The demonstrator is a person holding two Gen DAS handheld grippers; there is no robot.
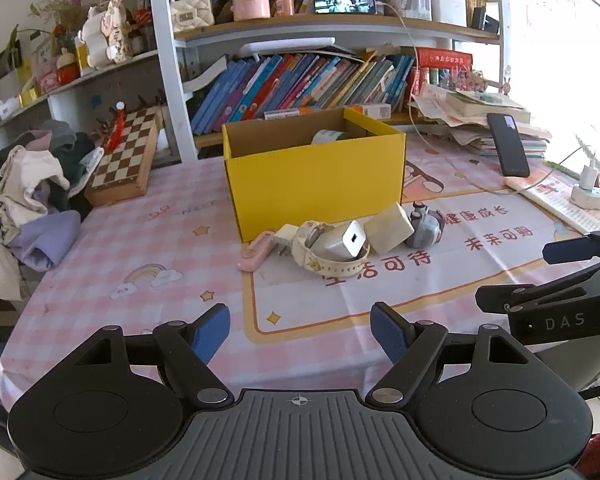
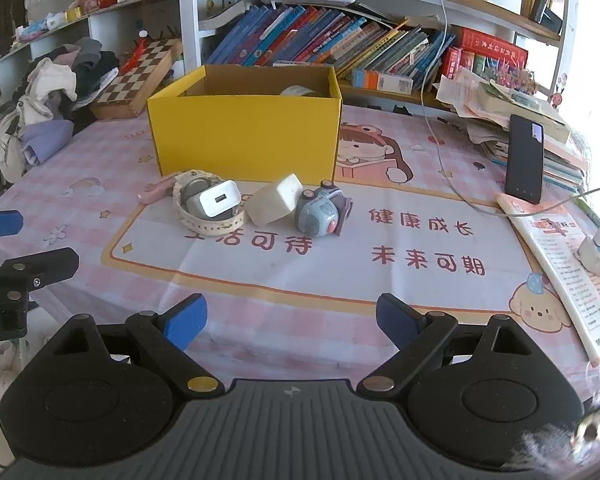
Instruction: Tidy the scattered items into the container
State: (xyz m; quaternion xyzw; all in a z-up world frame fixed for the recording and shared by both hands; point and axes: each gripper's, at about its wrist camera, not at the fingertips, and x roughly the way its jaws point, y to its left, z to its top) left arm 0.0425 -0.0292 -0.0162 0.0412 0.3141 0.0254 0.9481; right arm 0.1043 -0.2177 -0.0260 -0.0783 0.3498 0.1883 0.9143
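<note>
My left gripper (image 1: 300, 330) stands with its jaws wide apart and nothing between them; it hangs over bare cloth at the near side of the surface (image 1: 140, 248). My right gripper (image 2: 291, 322) is the same: jaws wide apart, holding nothing, over the pink checked cloth.

The yellow box (image 2: 244, 136) sits upright and open-topped toward the far side of the surface, in front of the bookshelf (image 2: 320, 44). Something pale lies inside it against the back wall; possibly a roll of tape, though only its top edge shows.

The scattered items lie in a tight row just in front of the box's near wall:
- a pink clip-like piece (image 1: 254, 250) at the left end, near the box corner;
- a cream watch (image 2: 208, 210) with its strap looped, and a white charger (image 2: 218, 199) resting in the loop;
- a cream cube-shaped block (image 2: 274, 200), tilted, just right of the charger;
- a grey-blue toy (image 2: 320, 214) touching the block's right side.

A black phone (image 2: 525, 158) leans against a paper stack at the right, well apart from the row.
</note>
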